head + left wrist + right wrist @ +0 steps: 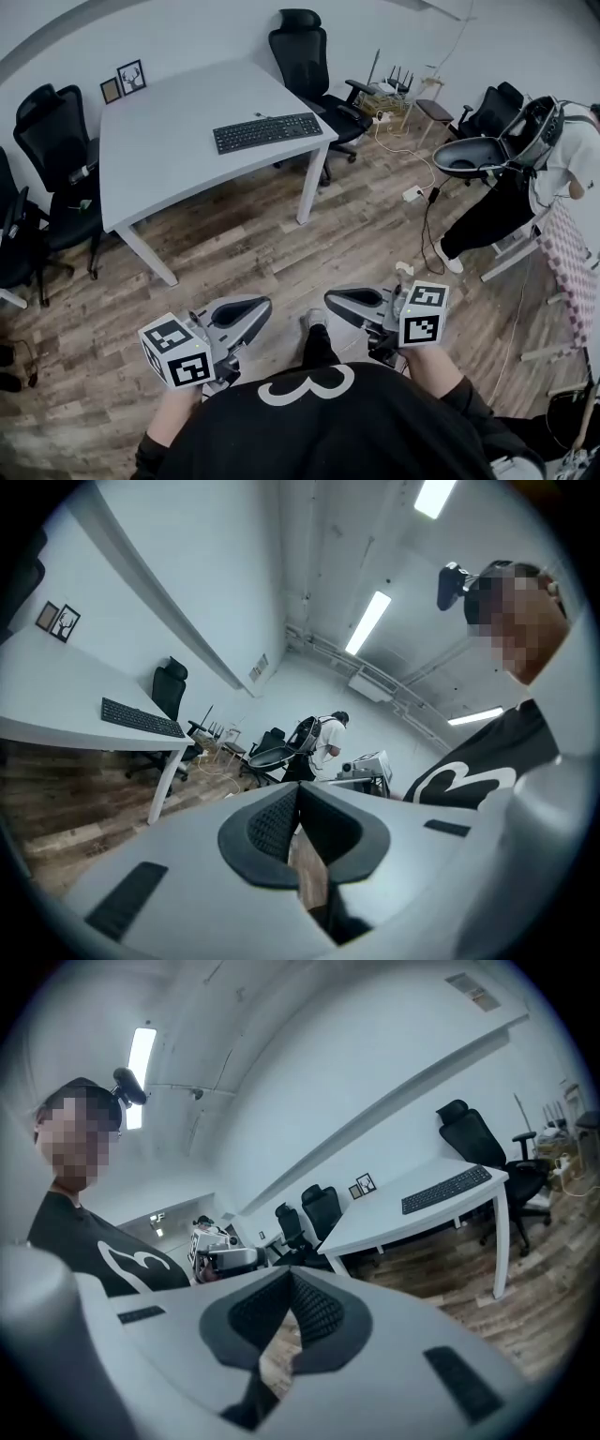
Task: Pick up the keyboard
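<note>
A black keyboard point(267, 131) lies near the right edge of a white table point(169, 150), far ahead of me across the wooden floor. It also shows small on the table in the left gripper view, keyboard point(141, 718), and in the right gripper view, keyboard point(446, 1189). My left gripper point(263, 304) and right gripper point(330, 300) hover close to my body, tips turned toward each other, well short of the table. In both gripper views, left gripper point(298, 791) and right gripper point(289, 1277), the jaws are shut with nothing between them.
Black office chairs point(305, 52) stand behind and left of the table. Two small picture frames point(131, 77) sit at its far corner. A person with a backpack point(525, 141) bends over at the right. Cables and a power strip point(412, 193) lie on the floor.
</note>
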